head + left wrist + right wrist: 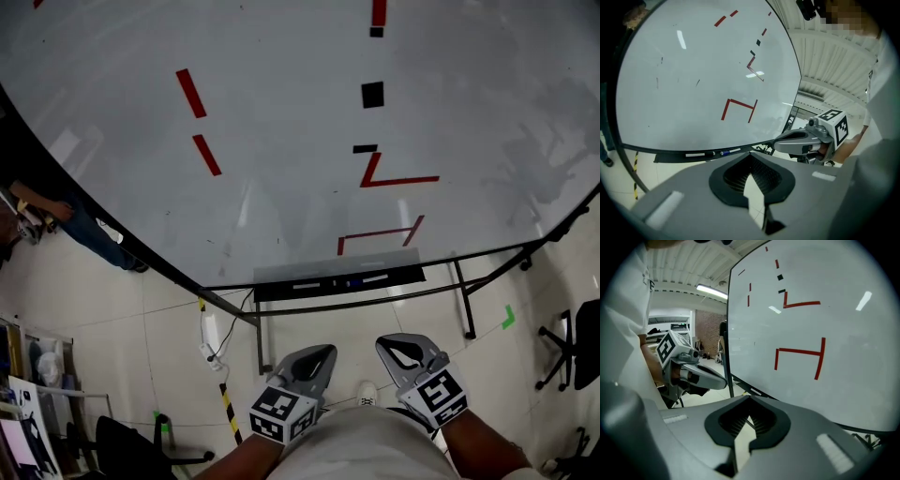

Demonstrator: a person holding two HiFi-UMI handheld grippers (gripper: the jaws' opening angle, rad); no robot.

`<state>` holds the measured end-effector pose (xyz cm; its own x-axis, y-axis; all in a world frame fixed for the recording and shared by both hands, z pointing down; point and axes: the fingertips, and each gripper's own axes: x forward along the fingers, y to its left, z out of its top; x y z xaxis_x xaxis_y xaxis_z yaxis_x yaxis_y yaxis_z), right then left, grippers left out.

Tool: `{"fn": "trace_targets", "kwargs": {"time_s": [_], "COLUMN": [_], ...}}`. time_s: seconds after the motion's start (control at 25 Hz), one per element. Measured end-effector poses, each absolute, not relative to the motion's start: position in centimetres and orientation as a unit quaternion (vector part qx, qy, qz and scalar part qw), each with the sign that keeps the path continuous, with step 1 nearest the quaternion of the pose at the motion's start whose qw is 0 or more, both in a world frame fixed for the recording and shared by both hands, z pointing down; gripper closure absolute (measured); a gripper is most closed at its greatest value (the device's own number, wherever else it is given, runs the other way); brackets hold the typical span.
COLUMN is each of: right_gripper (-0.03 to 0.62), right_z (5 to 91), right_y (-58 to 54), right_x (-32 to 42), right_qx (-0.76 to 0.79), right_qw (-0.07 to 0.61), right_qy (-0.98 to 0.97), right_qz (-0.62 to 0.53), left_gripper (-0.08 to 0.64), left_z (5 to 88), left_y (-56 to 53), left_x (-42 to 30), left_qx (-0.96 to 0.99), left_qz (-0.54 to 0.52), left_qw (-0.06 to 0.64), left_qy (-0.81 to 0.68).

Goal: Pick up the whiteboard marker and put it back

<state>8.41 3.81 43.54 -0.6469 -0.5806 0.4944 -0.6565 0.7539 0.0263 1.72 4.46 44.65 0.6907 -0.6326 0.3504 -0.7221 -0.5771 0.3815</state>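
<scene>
Both grippers hang low before the whiteboard (281, 112); the left gripper (322, 354) and the right gripper (391, 345) each have their jaws closed tip to tip, holding nothing. The whiteboard marker (367, 278) lies on the tray (272, 290) under the board's lower edge, well apart from both.

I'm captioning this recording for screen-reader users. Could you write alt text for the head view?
The left gripper and right gripper, both shut and empty, are held low in front of a whiteboard bearing red and black marks. Whiteboard markers lie in its tray, apart from both grippers.
</scene>
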Motion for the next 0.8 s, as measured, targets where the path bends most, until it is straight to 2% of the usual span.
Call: {"fn": "trace_targets", "kwargs": {"time_s": [0.4,0.8], "right_gripper": [0.591,0.591], "right_z": [45.0,43.9], "right_y": [7.3,8.4], "right_x": [13.4,12.9], "right_qx": [0.288,0.305], "right_qw": [0.207,0.186], "right_qy": [-0.925,-0.923], "right_qz": [0.133,0.140], "left_gripper": [0.543,0.543], "left_z": [45.4,45.0], "left_y": [9.5,9.6], "left_x": [7.0,6.2], "left_qx": [0.864,0.872], "left_qz": [0.105,0.130], "left_qw": [0.237,0.231], "left_qy": [-0.432,-0.412]}}
